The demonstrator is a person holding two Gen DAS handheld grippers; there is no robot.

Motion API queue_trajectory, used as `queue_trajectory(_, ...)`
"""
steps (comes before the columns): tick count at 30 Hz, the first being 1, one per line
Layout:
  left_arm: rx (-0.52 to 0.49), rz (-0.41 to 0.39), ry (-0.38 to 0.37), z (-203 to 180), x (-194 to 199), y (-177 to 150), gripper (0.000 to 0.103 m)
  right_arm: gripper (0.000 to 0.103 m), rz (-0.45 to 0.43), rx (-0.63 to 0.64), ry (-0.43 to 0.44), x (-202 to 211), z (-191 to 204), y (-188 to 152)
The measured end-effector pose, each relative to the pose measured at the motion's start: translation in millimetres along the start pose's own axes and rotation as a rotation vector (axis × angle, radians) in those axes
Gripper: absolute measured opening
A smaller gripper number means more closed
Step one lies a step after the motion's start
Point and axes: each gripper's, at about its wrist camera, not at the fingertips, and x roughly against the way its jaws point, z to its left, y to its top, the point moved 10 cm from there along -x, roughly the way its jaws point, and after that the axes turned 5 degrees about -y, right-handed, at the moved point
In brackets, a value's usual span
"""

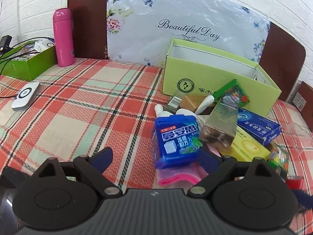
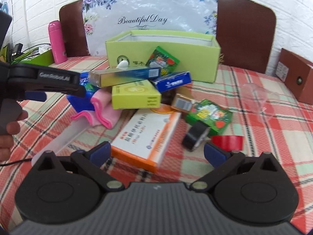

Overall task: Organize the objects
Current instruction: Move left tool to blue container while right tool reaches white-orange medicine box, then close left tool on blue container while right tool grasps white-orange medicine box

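**Blue gum box first, green box waiting behind**

Plaid cloth covers the worktop point(image 1: 82, 98), where a heap of small packets lies in front of the open green box point(image 1: 215, 72). The left gripper point(image 1: 155, 157) has its fingers spread wide around the blue gum box point(image 1: 176, 139), not yet closed on it. The right gripper point(image 2: 157, 152), also wide and empty, hovers over the orange-and-white box point(image 2: 148, 137). Judging by this, picking is about to start: close, lift, carry over the box's near wall. Bare cloth to the left offers room; the heap crowds the right.

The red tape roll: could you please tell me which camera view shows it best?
The right wrist view: the red tape roll lies in full sight beside the black roll. The left wrist view catches only a sliver at its edge.
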Motion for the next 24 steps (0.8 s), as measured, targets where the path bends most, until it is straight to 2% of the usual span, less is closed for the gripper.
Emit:
queue_trajectory(7, -0.034, 0.024, -0.034, -16, -14, 2, 0.095, 0.103, 0.042, 0.007, -0.006, -30, 18, -2)
queue_trajectory(8, -0.037, 0.029, -0.041, -18, -16, 1, 0.093, 0.099, 0.047, 0.003, -0.009, -32, 17, -4)
queue_trajectory(9, -0.04, 0.032, -0.045, -18, -19, 1, 0.089, 0.083, 0.044, -0.005, -0.004, -32, 16, -5)
queue_trajectory(10, -0.042, 0.035, -0.048, -18, -21, 1, 0.085, 0.075, 0.045, -0.016, 0.012, -32, 15, -6)
queue_trajectory(12, -0.023, 0.05, -0.074, -16, -25, 0, 0.063, 0.073, 0.053, -0.037, 0.027, -30, 9, -8)
queue_trajectory(16, 0.029, 0.043, -0.13, -10, -11, -5, 0.062, 0.069, 0.025, -0.024, 0.048, -12, -5, -10)
queue_trajectory(19, -0.033, 0.049, -0.165, -13, 14, -18, 0.062, 0.069, 0.055, 0.041, 0.112, 0, -12, -20)
queue_trajectory(22, -0.082, 0.094, -0.206, -17, 36, -43, 0.061, 0.069, 0.086, 0.093, 0.142, 10, -19, -33)
queue_trajectory(24, -0.107, 0.1, -0.176, -16, 40, -54, 0.064, 0.07, 0.092, 0.082, 0.133, 13, -24, -37)
